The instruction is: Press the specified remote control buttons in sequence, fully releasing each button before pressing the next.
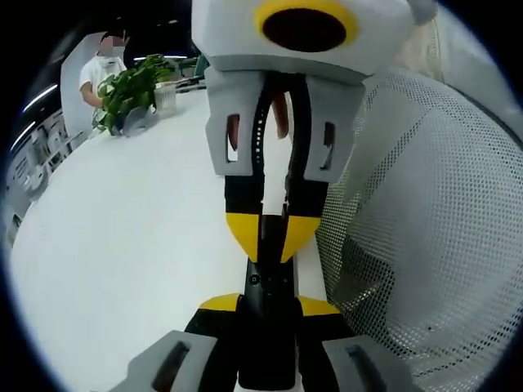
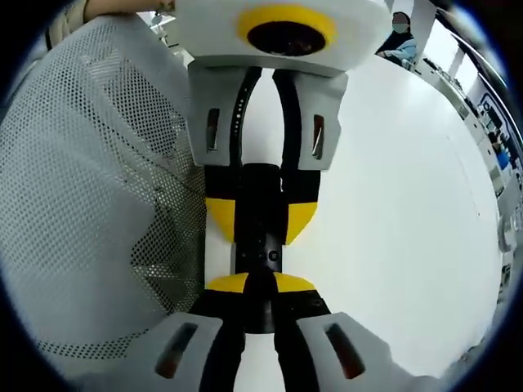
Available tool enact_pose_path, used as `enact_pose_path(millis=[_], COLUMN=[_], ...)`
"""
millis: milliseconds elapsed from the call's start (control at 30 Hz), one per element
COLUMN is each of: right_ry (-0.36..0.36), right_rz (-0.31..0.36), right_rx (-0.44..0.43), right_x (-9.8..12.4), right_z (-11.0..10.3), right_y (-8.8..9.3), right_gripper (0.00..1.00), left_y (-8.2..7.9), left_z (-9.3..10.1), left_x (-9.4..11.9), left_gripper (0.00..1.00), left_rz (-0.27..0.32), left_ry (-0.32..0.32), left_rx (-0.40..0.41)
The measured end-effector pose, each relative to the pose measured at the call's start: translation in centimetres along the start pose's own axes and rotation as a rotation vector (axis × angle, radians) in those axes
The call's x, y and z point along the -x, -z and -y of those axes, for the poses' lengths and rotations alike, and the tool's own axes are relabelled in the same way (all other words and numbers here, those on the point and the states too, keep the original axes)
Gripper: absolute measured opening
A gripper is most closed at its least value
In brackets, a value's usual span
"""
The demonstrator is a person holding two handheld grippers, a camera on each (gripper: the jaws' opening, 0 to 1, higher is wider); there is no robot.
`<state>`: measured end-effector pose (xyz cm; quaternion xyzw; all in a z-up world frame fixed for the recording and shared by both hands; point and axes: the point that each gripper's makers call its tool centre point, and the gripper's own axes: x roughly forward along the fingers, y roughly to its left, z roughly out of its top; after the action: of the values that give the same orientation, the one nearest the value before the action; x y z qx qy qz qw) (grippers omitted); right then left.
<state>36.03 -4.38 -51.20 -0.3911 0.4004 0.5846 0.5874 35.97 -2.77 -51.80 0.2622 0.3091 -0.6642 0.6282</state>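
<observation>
Grippers, left and right, both pinch seemingly one slim black plastic remote control above white table.

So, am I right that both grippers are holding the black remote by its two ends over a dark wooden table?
Not quite: the table is white, not dark wood, as the left gripper view shows. The rest stands: the left gripper and right gripper each clamp an end of the black remote.

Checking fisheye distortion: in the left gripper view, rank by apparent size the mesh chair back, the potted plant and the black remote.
1. Mesh chair back, largest, but nearest the camera.
2. Black remote, also close, partly hidden by fingers.
3. Potted plant, smallest, but farthest, so true sizes stay unsure.
</observation>
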Motion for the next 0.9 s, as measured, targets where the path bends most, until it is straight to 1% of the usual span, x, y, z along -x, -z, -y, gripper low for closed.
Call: enact_pose_path(millis=[67,200,300,400,800,900], right_ry=[0.003,-0.010,-0.009,-0.014,-0.024,-0.019], right_rz=[0.000,0.051,0.051,0.035,0.023,0.005], right_rx=[0.001,-0.078,-0.054,-0.048,-0.066,-0.060], right_x=[0.00,0.14,0.14,0.14,0.53,0.43], right_z=[-0.02,0.08,0.06,0.00,-0.23,-0.32], right_y=[0.02,0.05,0.04,-0.04,0.82,0.74], right_gripper=[0.09,0.08,0.09,0.08,0.09,0.09], left_y=[-0.02,-0.09,-0.11,-0.15,-0.28,-0.29], left_z=[0.02,0.06,0.08,0.10,0.20,0.20], left_x=[0.00,0.01,0.02,0.05,0.10,0.10], left_gripper=[0.25,0.25,0.25,0.25,0.25,0.25], left_rz=[-0.002,-0.006,-0.003,0.001,0.002,0.001], left_ry=[0.001,0.001,0.000,0.001,0.004,0.004], left_rx=[0.000,-0.002,-0.001,0.003,0.007,0.006])
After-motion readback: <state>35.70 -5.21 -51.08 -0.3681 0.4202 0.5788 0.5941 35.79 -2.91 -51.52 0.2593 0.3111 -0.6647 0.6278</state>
